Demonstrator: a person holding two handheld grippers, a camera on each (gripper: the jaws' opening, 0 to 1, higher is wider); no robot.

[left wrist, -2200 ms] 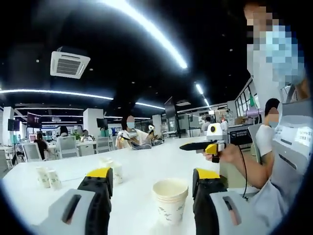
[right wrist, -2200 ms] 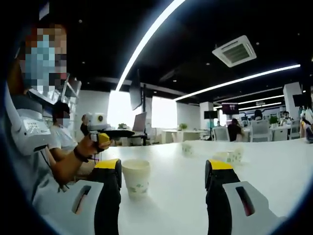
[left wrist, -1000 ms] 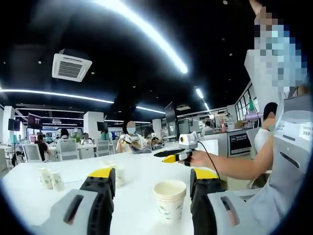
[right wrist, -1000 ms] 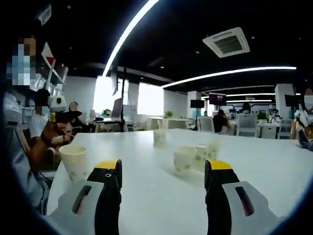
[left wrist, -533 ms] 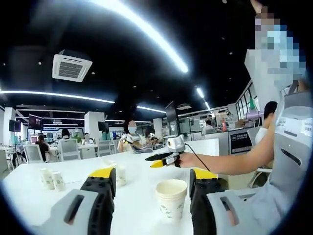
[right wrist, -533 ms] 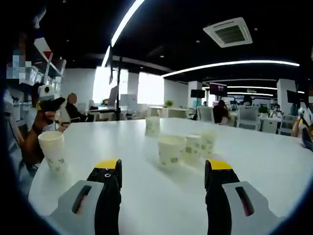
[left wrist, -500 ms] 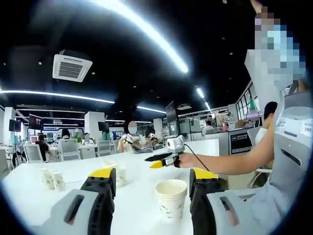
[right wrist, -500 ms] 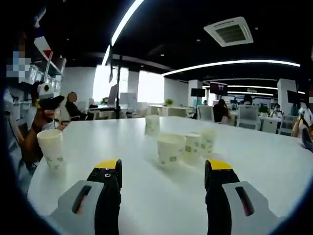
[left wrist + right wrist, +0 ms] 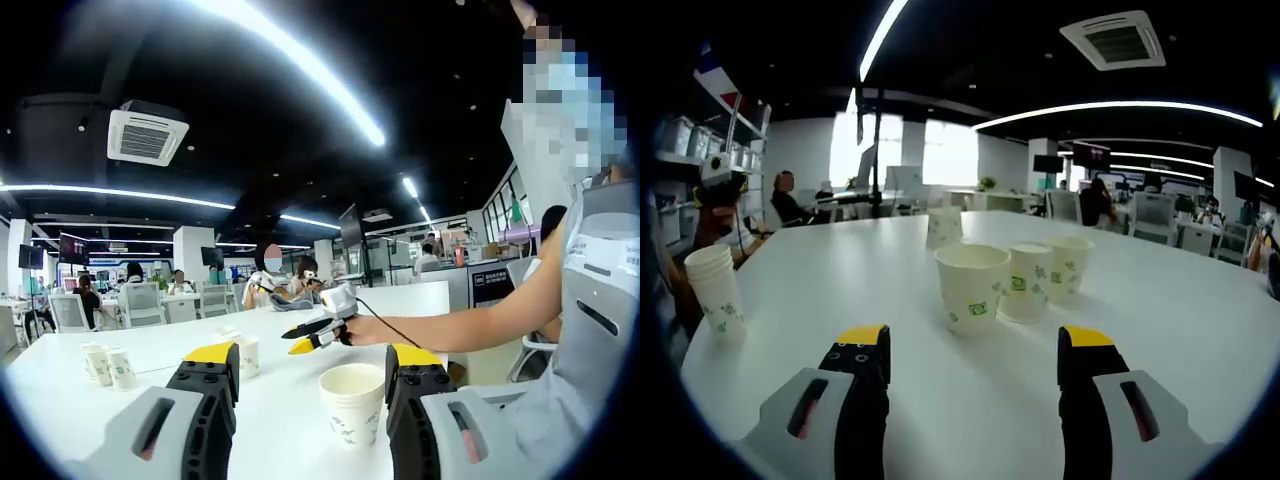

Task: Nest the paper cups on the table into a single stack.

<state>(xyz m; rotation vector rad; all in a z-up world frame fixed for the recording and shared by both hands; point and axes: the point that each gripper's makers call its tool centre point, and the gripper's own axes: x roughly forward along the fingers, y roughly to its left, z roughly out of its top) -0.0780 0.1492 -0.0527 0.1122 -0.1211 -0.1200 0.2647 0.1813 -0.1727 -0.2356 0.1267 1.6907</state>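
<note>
A person at a white table (image 9: 970, 400) works to gather scattered paper cups into one stack, a hand-held gripper in each hand. The right gripper (image 9: 973, 345), its jaws spread wide and holding nothing, points at the nearest loose cup (image 9: 971, 287), which stands upright between and beyond the jaw tips, apparently lined up as the next pick. Two more cups stand just behind it, a middle cup (image 9: 1025, 282) touching or nearly touching a rear cup (image 9: 1069, 266), and a fourth cup (image 9: 944, 227) stands farther back on its own.

The stack of nested cups (image 9: 351, 403) stands upright near the table's edge, framed between the open, empty jaws of the left gripper (image 9: 315, 360), which seems stationed there to steady or guard the stack while new cups arrive. In the right gripper view the same stack appears at far left, well apart from the loose cups. In the left gripper view the right gripper reaches out over the table beyond the stack; how wide its jaws stand there is hard to judge at that distance.

Other people sit at tables in the office behind.
</note>
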